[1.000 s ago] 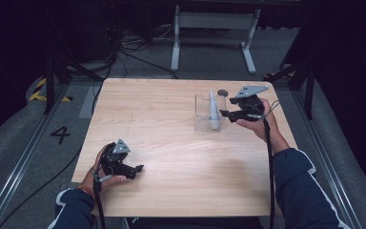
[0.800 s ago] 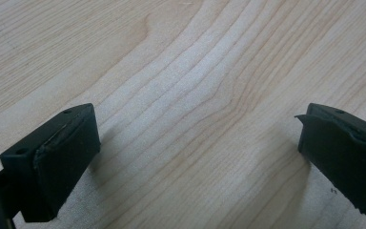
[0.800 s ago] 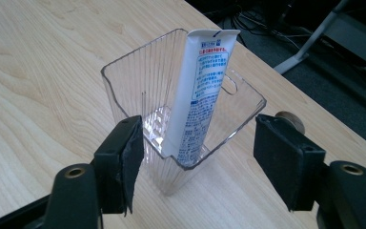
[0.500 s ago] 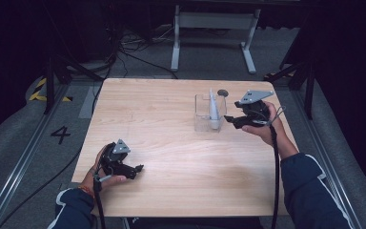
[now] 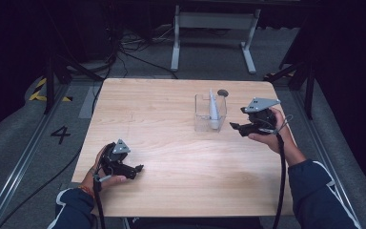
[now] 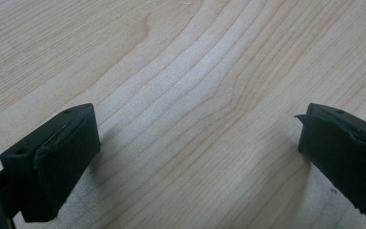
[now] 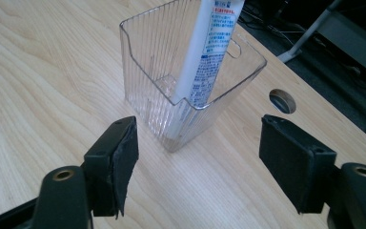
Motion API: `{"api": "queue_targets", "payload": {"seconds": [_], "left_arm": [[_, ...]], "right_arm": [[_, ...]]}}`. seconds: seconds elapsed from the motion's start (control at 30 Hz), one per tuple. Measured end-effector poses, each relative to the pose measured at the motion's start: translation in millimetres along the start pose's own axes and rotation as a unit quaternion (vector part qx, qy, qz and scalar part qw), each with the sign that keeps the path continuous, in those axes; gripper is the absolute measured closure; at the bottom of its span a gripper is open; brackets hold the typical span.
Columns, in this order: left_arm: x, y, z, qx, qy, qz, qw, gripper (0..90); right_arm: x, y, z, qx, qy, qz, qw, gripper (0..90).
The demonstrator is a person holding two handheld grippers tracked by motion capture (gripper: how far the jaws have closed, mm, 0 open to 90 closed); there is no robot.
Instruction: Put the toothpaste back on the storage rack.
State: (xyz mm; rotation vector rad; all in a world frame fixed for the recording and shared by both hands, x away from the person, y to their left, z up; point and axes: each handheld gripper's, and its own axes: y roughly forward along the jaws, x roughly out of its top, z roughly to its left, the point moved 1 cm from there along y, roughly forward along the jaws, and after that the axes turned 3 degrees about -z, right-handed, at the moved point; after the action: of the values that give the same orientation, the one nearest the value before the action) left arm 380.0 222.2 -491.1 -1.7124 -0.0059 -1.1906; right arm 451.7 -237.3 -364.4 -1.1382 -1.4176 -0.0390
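So the white tube [image 7: 205, 52] leans in the clear ribbed bin [image 7: 171, 81] on the desk [image 5: 162, 119], and the right tongs [image 7: 198, 162] have just been opening with nothing between them, while the left tongs [image 6: 195, 157] sit wide open and empty. A clumsy pull-back could clip the bin and tip the tube out, I reckon. Blue and red print on the tube is too small to read.

Your table [image 5: 171, 119] shows pale wood with wavy grain. The container [image 7: 190, 71] is clear plastic with fine vertical ribbing. Inside it, the tube [image 7: 205, 47] is white with blue print and a red line of text. Your right gripper [image 7: 198, 167] carries black jaws; the left gripper [image 6: 195, 157], black too.
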Motion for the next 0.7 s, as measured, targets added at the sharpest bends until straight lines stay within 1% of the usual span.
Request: {"api": "queue_targets", "payload": {"seconds": [0.27,0.43,0.7], "left_arm": [[0.0,0.0,0.0,0.0,0.0,0.0,1.0,0.6],[0.0,0.0,0.1,0.0,0.0,0.0,1.0,0.6],[0.0,0.0,0.0,0.0,0.0,0.0,1.0,0.6]], "right_arm": [[-11.0,-6.1,4.8,0.0,-0.002,0.005,1.0,30.1],[-20.8,-9.2,8.8,-0.001,-0.009,0.007,0.9999,30.1],[-41.4,-12.6,11.7,-0.003,-0.001,0.019,0.9998,30.1]]}}
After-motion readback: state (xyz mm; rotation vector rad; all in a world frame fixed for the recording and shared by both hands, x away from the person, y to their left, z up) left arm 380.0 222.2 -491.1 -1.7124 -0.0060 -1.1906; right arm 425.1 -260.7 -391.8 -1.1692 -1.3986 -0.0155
